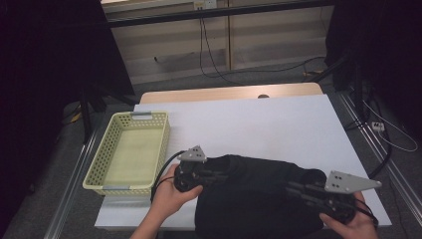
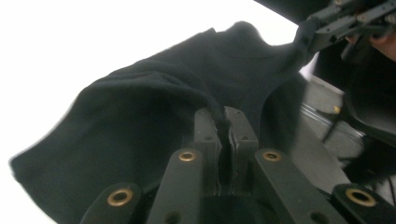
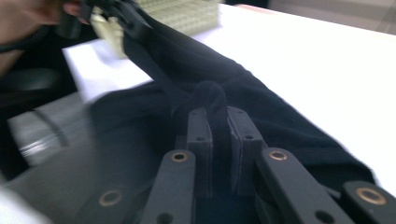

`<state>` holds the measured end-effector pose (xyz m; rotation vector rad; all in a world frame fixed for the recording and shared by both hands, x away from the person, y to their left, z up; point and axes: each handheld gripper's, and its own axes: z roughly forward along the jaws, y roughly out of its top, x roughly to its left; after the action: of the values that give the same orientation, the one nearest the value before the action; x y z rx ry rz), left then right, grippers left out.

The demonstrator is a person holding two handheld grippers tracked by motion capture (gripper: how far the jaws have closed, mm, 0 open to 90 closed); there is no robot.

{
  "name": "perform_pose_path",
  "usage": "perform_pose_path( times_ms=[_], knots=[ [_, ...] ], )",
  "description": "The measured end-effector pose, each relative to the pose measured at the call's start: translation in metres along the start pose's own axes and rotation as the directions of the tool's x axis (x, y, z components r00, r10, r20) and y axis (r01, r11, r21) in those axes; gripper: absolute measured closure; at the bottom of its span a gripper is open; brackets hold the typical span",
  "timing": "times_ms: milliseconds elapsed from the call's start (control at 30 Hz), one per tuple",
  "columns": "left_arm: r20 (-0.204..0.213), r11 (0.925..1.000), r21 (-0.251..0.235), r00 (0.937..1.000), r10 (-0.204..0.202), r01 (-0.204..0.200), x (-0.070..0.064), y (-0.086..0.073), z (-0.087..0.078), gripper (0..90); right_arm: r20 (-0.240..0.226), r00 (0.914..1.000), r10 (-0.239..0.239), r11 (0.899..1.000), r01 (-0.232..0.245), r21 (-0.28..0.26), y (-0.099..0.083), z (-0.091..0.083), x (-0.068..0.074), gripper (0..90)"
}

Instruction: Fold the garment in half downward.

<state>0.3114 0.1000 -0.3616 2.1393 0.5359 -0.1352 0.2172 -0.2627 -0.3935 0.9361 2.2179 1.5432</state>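
Note:
A black garment (image 1: 259,191) hangs over the near edge of the white table (image 1: 259,124), stretched between my two grippers. My left gripper (image 1: 221,169) is shut on its left end, a fold of dark cloth (image 2: 140,121) pinched between the jaws of that gripper (image 2: 223,122). My right gripper (image 1: 293,188) is shut on the right end, and in the right gripper view a bunch of the cloth (image 3: 210,95) bulges out above the gripper (image 3: 218,122). The other hand's gripper (image 3: 112,14) grips the far end there.
A pale yellow perforated basket (image 1: 107,177) stands at the table's left edge with nothing in it. The wide white surface beyond the garment is bare. Cables (image 1: 214,59) lie on the floor behind the table, and dark stands flank both sides.

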Motion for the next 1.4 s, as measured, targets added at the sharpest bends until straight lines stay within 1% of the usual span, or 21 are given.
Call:
perform_pose_path(
  times_ms=[33,100,133,167,200,233,300,367,467,567,633,733,800,833,867,900,967,1100,1200,1333,1400],
  knots=[
    [0.009,1.0000,0.005,0.9999,0.008,-0.008,-0.005,-0.003,-0.002,84.6,-0.028,0.9996,0.006,1.000,-0.006,0.000,-0.001,-0.007,0.007,81.5],
    [0.044,0.9998,0.018,0.9990,0.006,-0.007,-0.014,-0.011,-0.008,78.2,-0.039,0.9991,-0.014,1.000,0.014,0.015,-0.004,-0.014,0.015,78.6],
    [0.051,0.9997,0.023,0.9987,-0.003,0.002,-0.014,-0.013,-0.009,66.3,-0.044,0.9989,-0.019,1.000,0.019,0.017,-0.006,-0.018,0.019,70.2],
    [0.040,0.9995,0.031,0.9991,-0.012,0.011,-0.013,-0.015,-0.008,57.0,-0.046,0.9989,-0.007,1.000,0.007,0.012,-0.008,-0.020,0.020,62.9],
    [0.015,0.9994,0.032,0.9998,-0.014,0.014,-0.009,-0.016,-0.007,46.2,-0.047,0.9989,0.002,1.000,-0.002,0.005,-0.009,-0.021,0.021,58.2],
    [0.002,0.9996,0.020,0.9998,-0.019,0.019,-0.004,-0.017,-0.004,40.1,-0.038,0.9993,-0.004,1.000,0.004,0.004,-0.009,-0.022,0.019,57.4],
    [-0.025,0.9997,0.012,0.9995,-0.019,0.020,0.010,-0.015,0.005,34.0,-0.008,0.9999,-0.008,1.000,0.008,0.024,-0.005,-0.018,0.012,50.5],
    [-0.055,0.9999,0.012,0.9985,0.000,0.001,0.025,-0.012,0.017,26.7,0.044,0.9989,-0.015,0.999,0.013,0.052,-0.001,-0.009,0.002,48.6],
    [-0.091,0.9997,0.010,0.9956,0.023,-0.022,0.044,-0.008,0.030,22.8,0.114,0.9934,-0.003,0.996,-0.007,0.094,0.001,0.011,-0.025,44.7],
    [-0.132,0.9997,0.023,0.9913,0.007,-0.004,0.064,-0.006,0.038,21.7,0.168,0.9857,0.016,0.989,-0.040,0.144,-0.002,0.027,-0.047,43.3],
    [-0.155,1.0000,0.010,0.9879,0.000,0.001,0.076,-0.006,0.041,21.9,0.195,0.9803,0.032,0.983,-0.066,0.172,-0.005,0.034,-0.060,43.3],
    [-0.188,0.9996,0.019,0.9821,-0.016,0.020,0.090,-0.008,0.043,21.8,0.236,0.9706,0.046,0.978,-0.092,0.186,-0.011,0.039,-0.074,43.1],
    [-0.206,0.9991,0.002,0.9776,-0.041,0.043,0.097,-0.012,0.043,21.8,0.264,0.9628,0.056,0.976,-0.109,0.190,-0.015,0.038,-0.079,43.1],
    [-0.227,0.9988,0.003,0.9728,-0.047,0.049,0.099,-0.013,0.043,21.8,0.273,0.9602,0.060,0.976,-0.114,0.187,-0.017,0.036,-0.081,43.1],
    [-0.224,0.9987,0.008,0.9735,-0.047,0.050,0.101,-0.015,0.044,21.8,0.286,0.9562,0.062,0.974,-0.120,0.191,-0.020,0.035,-0.083,43.1],
    [-0.244,0.9989,0.016,0.9690,-0.039,0.044,0.102,-0.016,0.045,21.9,0.294,0.9538,0.063,0.972,-0.125,0.198,-0.023,0.034,-0.085,43.1],
    [-0.220,0.9986,0.021,0.9745,-0.042,0.048,0.105,-0.018,0.048,22.9,0.309,0.9485,0.069,0.969,-0.137,0.204,-0.028,0.031,-0.088,42.6],
    [-0.217,0.9984,0.035,0.9754,-0.037,0.045,0.107,-0.022,0.050,24.9,0.336,0.9378,0.088,0.968,-0.160,0.194,-0.034,0.020,-0.090,41.8],
    [-0.226,0.9983,0.027,0.9732,-0.044,0.052,0.109,-0.025,0.047,25.8,0.346,0.9330,0.098,0.969,-0.169,0.181,-0.036,0.011,-0.090,41.7],
    [-0.221,0.9985,0.024,0.9743,-0.044,0.050,0.109,-0.027,0.046,26.7,0.365,0.9248,0.107,0.966,-0.183,0.180,-0.041,0.002,-0.093,41.7],
    [-0.210,0.9983,0.030,0.9768,-0.042,0.049,0.109,-0.029,0.047,29.1,0.373,0.9215,0.108,0.963,-0.189,0.190,-0.043,0.000,-0.094,41.8]
  ],
)
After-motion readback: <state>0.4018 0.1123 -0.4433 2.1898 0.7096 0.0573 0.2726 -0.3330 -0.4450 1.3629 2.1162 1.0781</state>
